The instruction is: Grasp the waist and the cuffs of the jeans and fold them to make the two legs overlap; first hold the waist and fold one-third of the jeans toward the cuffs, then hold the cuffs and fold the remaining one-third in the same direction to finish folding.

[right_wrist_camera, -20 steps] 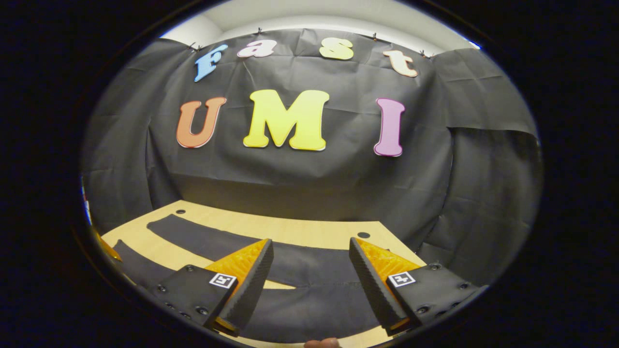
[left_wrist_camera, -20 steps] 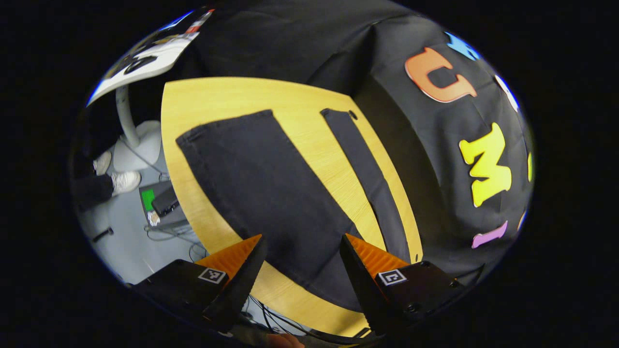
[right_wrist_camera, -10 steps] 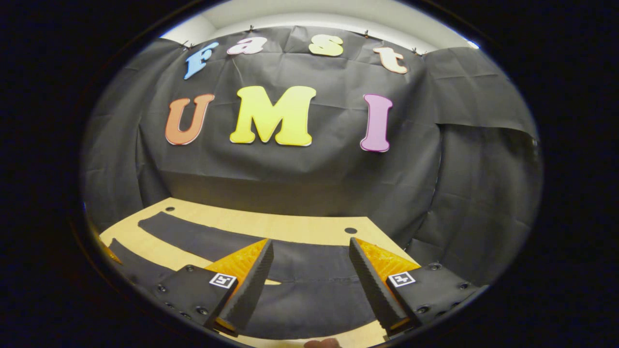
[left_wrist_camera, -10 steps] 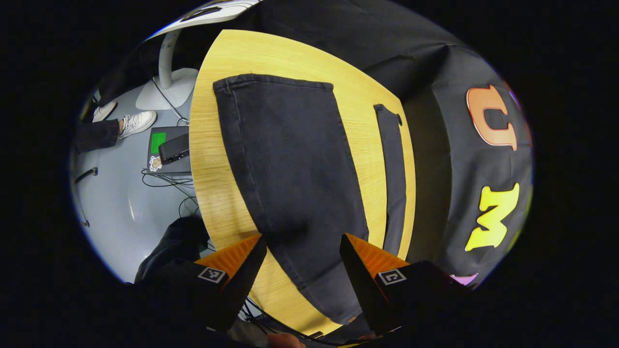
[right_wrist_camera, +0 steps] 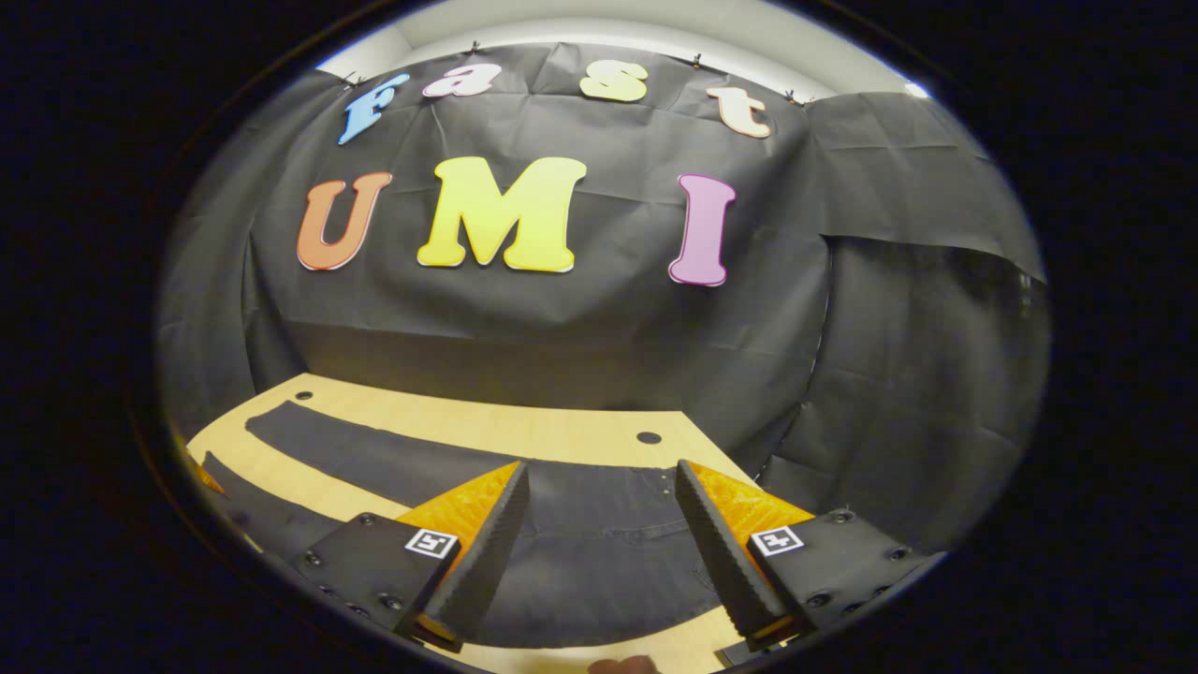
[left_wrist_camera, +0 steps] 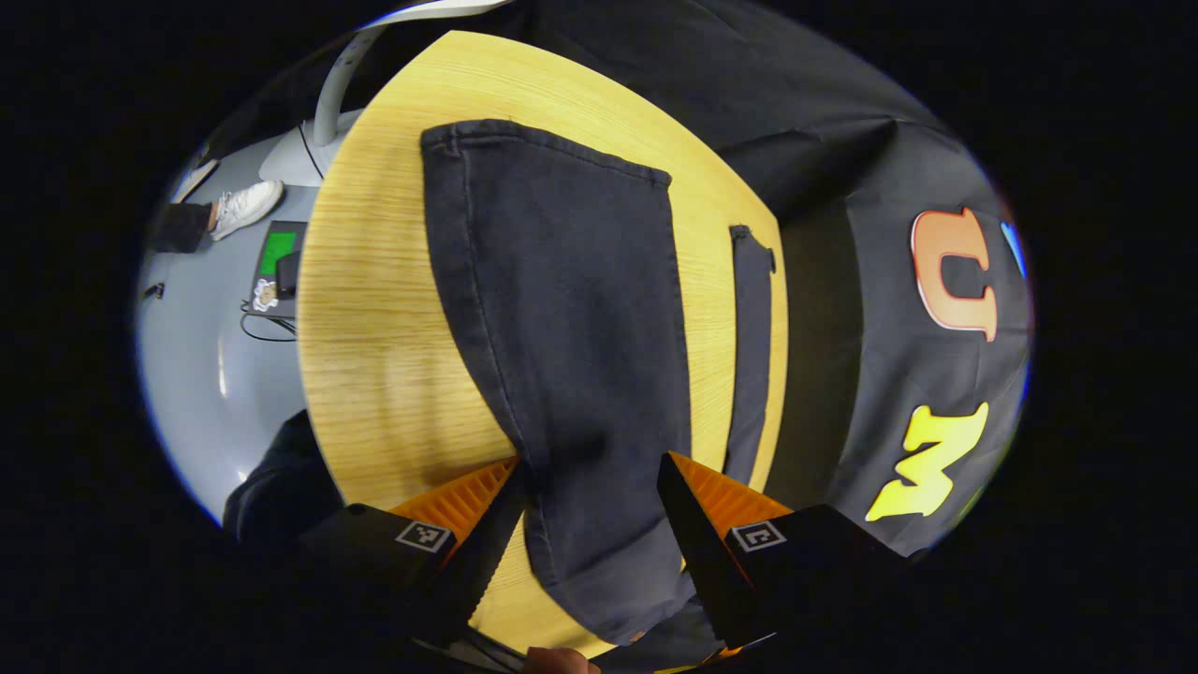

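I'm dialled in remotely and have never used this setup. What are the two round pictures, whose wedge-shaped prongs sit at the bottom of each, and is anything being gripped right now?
No robot arm here: a person holds a two-finger tool in each hand, and a fisheye camera rides on each. The wedges are that tool's own tongs.

In the left gripper view, the left tongs hang open above dark jeans spread flat on a wooden table, legs apart.

In the right gripper view, the right tongs are open too, over the wide end of the jeans, facing the booth's black cloth wall.

Nothing is gripped and no fold has been made.
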`<state>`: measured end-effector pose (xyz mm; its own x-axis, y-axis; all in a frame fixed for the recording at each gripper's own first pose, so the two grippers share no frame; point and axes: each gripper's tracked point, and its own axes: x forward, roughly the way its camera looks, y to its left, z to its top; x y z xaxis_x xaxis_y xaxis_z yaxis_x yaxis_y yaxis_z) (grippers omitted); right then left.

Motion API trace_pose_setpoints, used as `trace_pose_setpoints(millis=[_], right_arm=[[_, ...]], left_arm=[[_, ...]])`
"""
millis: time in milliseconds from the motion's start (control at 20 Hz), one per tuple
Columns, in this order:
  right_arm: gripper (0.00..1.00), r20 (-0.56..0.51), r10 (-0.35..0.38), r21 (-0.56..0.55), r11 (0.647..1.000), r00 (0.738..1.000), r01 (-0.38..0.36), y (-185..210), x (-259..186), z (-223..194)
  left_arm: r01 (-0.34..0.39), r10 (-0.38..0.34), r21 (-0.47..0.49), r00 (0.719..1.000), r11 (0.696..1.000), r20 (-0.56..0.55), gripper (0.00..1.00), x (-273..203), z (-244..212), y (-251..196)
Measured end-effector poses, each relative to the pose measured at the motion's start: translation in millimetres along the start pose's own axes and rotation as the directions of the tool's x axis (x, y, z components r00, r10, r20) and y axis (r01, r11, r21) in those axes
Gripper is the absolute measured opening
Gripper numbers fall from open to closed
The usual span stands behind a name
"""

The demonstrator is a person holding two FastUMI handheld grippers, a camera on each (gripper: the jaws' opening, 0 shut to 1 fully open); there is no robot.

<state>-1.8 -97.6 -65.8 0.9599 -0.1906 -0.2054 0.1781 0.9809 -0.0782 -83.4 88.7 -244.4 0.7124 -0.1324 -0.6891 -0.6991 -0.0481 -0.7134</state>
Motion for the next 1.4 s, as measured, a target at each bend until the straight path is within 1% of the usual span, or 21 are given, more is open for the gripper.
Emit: trace_pose_setpoints(millis=[100, 150, 250, 300, 400, 450, 500, 550, 650, 700, 800, 900, 1000, 1050, 1100, 1150, 1200, 1250, 1300, 1350, 1400], right_arm=[[0.94, -0.039, -0.014, 0.030, 0.999, 0.999, 0.016, -7.6, 2.5, -11.2], [0.96, -0.073, -0.021, 0.058, 0.998, 0.997, 0.025, -12.5, 4.0, -20.6], [0.94, -0.149, -0.047, 0.125, 0.990, 0.988, 0.066, -28.5, 8.2, -41.0], [0.94, -0.185, -0.056, 0.159, 0.984, 0.981, 0.086, -37.6, 12.4, -50.6], [0.94, -0.261, -0.060, 0.241, 0.962, 0.963, 0.125, -55.4, 20.2, -68.7], [0.94, -0.311, -0.051, 0.294, 0.944, 0.949, 0.147, -63.1, 24.2, -79.9], [0.96, -0.366, -0.041, 0.352, 0.919, 0.930, 0.179, -70.1, 27.5, -93.5], [0.97, -0.432, -0.035, 0.409, 0.883, 0.901, 0.230, -80.5, 29.9, -108.7], [0.98, -0.555, -0.017, 0.498, 0.794, 0.832, 0.349, -102.0, 28.3, -142.2], [0.99, -0.602, -0.024, 0.519, 0.748, 0.798, 0.414, -115.1, 26.6, -156.9], [0.97, -0.657, -0.011, 0.555, 0.670, 0.754, 0.494, -127.6, 22.9, -177.7], [0.97, -0.685, 0.044, 0.589, 0.621, 0.727, 0.517, -119.2, 28.1, -193.5], [0.97, -0.703, 0.085, 0.602, 0.600, 0.706, 0.527, -109.1, 36.9, -206.7], [0.90, -0.706, 0.096, 0.603, 0.601, 0.702, 0.524, -105.5, 38.3, -206.5], [0.90, -0.690, 0.080, 0.602, 0.616, 0.719, 0.508, -105.3, 48.9, -207.2], [0.89, -0.695, 0.091, 0.597, 0.626, 0.713, 0.502, -101.9, 50.2, -207.1], [0.89, -0.682, 0.079, 0.601, 0.627, 0.727, 0.496, -102.9, 58.2, -202.4], [0.84, -0.695, 0.095, 0.597, 0.628, 0.713, 0.498, -98.6, 61.7, -205.9], [0.79, -0.684, 0.067, 0.599, 0.619, 0.726, 0.507, -103.9, 66.8, -206.0], [0.73, -0.697, 0.079, 0.593, 0.623, 0.713, 0.511, -102.4, 68.1, -210.3], [0.53, -0.697, 0.048, 0.577, 0.629, 0.716, 0.520, -107.8, 67.6, -216.4]], left_arm=[[0.031, -0.031, 0.007, 0.999, 1.000, -0.011, 0.92, 4.3, 3.5, 0.7], [0.021, -0.021, 0.005, 1.000, 1.000, -0.023, 0.87, 7.5, 3.3, 8.7], [0.027, -0.028, -0.044, 0.999, 0.999, -0.022, 0.48, 12.2, 6.9, 15.3], [0.022, -0.023, -0.043, 0.999, 0.999, -0.029, 0.40, 13.2, 7.3, 17.8], [0.036, -0.036, -0.006, 0.999, 0.999, -0.037, 0.12, 12.1, 8.6, 17.7], [0.044, -0.043, 0.017, 0.998, 0.999, -0.043, 0.08, 12.2, 7.7, 16.7], [0.037, -0.036, 0.027, 0.998, 0.999, -0.050, 0.07, 13.3, 8.0, 17.4], [0.036, -0.035, 0.022, 0.998, 0.999, -0.051, 0.04, 14.2, 8.9, 17.1], [0.053, -0.053, 0.005, 0.997, 0.999, -0.051, 0.04, 14.1, 9.7, 16.4], [0.063, -0.063, -0.002, 0.997, 0.998, -0.053, 0.04, 13.6, 8.7, 17.1], [0.074, -0.076, -0.026, 0.995, 0.997, -0.057, 0.03, 14.0, 9.3, 16.7], [0.073, -0.075, -0.039, 0.996, 0.997, -0.056, 0.03, 14.4, 9.8, 17.2], [0.066, -0.068, -0.037, 0.996, 0.997, -0.064, 0.03, 14.1, 9.0, 17.4], [0.063, -0.066, -0.044, 0.996, 0.997, -0.067, 0.03, 14.2, 9.4, 17.3], [0.062, -0.066, -0.055, 0.996, 0.997, -0.067, 0.03, 14.1, 9.8, 17.1], [0.063, -0.067, -0.065, 0.996, 0.996, -0.066, 0.03, 13.7, 10.2, 16.8], [0.064, -0.069, -0.072, 0.995, 0.995, -0.066, 0.03, 14.7, 9.1, 15.8], [0.065, -0.069, -0.073, 0.995, 0.995, -0.067, 0.03, 14.8, 9.3, 15.7], [0.064, -0.069, -0.073, 0.995, 0.995, -0.068, 0.03, 14.6, 9.5, 16.1], [0.064, -0.069, -0.072, 0.995, 0.995, -0.068, 0.03, 14.5, 9.6, 15.9], [0.064, -0.069, -0.073, 0.995, 0.995, -0.068, 0.03, 15.8, 9.7, 15.7]])
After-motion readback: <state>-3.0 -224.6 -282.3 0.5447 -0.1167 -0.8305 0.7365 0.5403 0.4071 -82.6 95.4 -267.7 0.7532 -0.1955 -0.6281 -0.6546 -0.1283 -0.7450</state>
